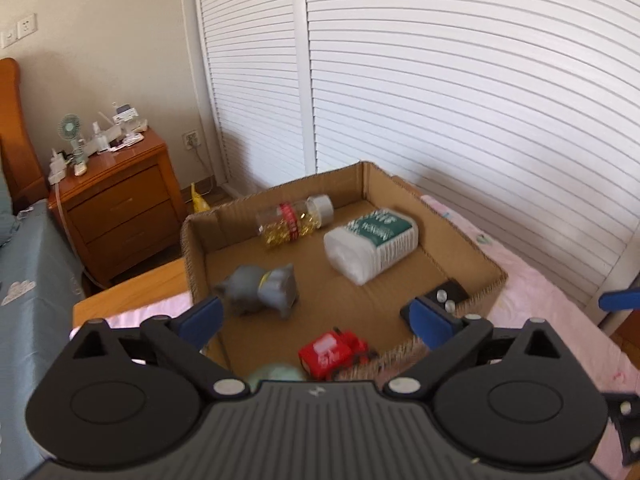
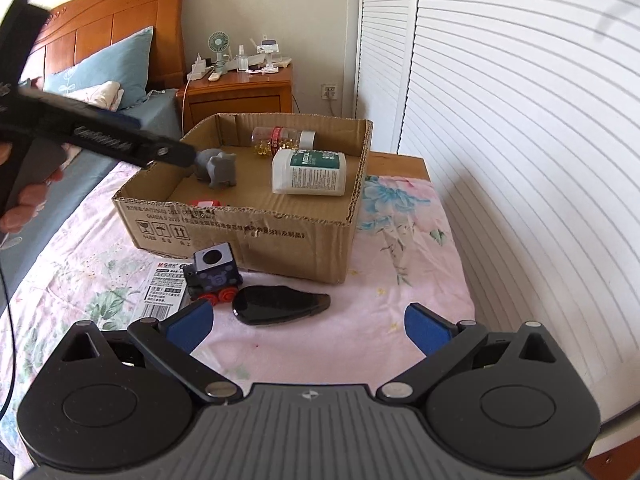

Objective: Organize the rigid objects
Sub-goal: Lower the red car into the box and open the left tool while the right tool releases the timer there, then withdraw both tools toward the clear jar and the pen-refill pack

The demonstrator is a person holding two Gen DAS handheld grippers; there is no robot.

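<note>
The cardboard box [image 2: 280, 236], a shallow open tray of corrugated board with ragged cut edges, sits on a pink floral sheet [image 2: 400, 280] ahead of both claws. Inside it lie four items: a clear plastic capsule bottle [image 1: 294, 220] on its side at the far wall, a white ribbed bottle with a green label [image 1: 372, 242] also on its side, a matte grey animal figure [image 1: 262, 290] standing just beyond the left gripper [image 1: 320, 320], and a red block-shaped toy [image 1: 332, 352] directly below that gripper, blurred enough that its form is uncertain. The left gripper hangs over the near-left part of the box with its blue pads spread wide and nothing between them. The right gripper [image 2: 310, 326] is likewise spread wide and empty, outside the box. Just ahead of it on the sheet rest a glossy black teardrop-shaped object [image 2: 280, 304], a small dark toy train with red wheels [image 2: 214, 276] to the left, and a printed card [image 2: 164, 288] under the train.
</note>
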